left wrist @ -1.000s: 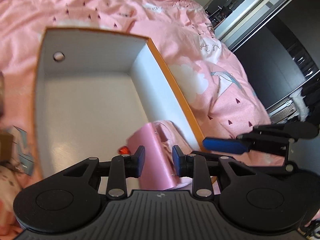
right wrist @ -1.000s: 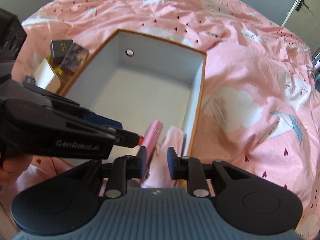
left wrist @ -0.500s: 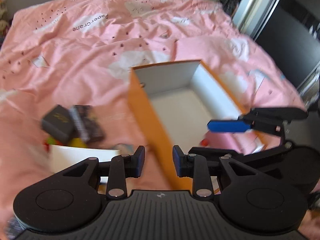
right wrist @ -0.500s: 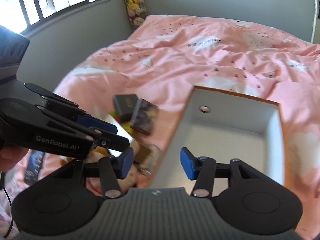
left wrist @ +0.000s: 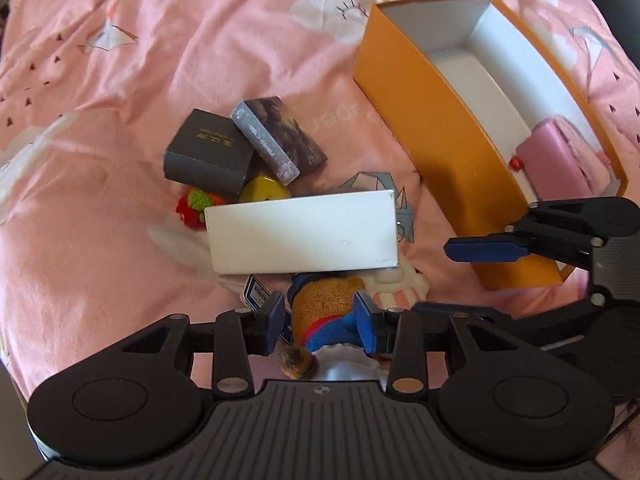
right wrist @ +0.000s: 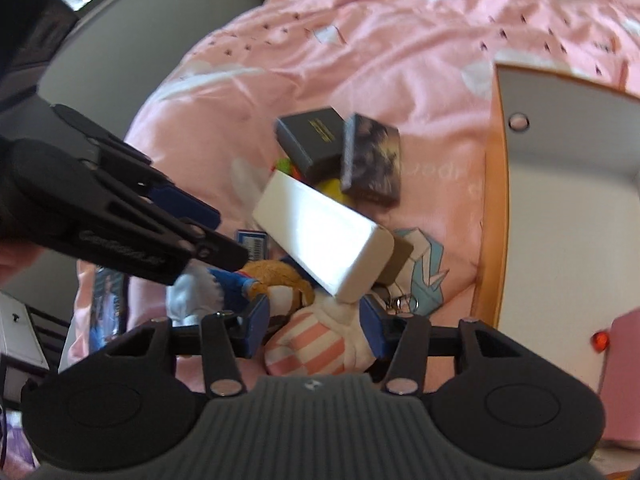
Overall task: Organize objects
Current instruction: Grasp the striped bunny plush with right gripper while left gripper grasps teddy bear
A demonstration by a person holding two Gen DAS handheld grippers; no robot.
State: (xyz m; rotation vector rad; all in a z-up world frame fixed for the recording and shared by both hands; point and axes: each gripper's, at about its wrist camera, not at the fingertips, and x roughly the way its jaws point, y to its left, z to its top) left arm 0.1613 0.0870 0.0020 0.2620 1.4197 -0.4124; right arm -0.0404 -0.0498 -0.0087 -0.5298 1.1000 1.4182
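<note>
Change: we see both grippers away from the orange box [left wrist: 436, 128] and over the pile of loose things on the bed [left wrist: 100, 80]; 1 second ago both were at the pink pouch [left wrist: 556, 156], which now lies alone in the box's near corner.
Meaning: we judge 1 item stowed and the next pick starting; most of the pile still waits outside.
Left gripper [left wrist: 320, 316]: jaws have just been opening and stand apart, straddling the plush toy [left wrist: 324, 308] without pressing it.
Right gripper [right wrist: 316, 326]: jaws have just been closing slightly, yet remain apart around the toy's striped part; we see no pinch.
Pile, left to right: a knitted red and green piece [left wrist: 194, 204], soft; a matte grey carton [left wrist: 208, 152], square; a yellow rounded thing [left wrist: 264, 190], mostly hidden; a printed card box [left wrist: 280, 140], glossy; a long white box [left wrist: 304, 236], smooth and rigid, resting on the toy.
Box: stiff card, orange outside, white inside, open-topped.
Bed: pink cotton, creased, printed with clouds.
</note>
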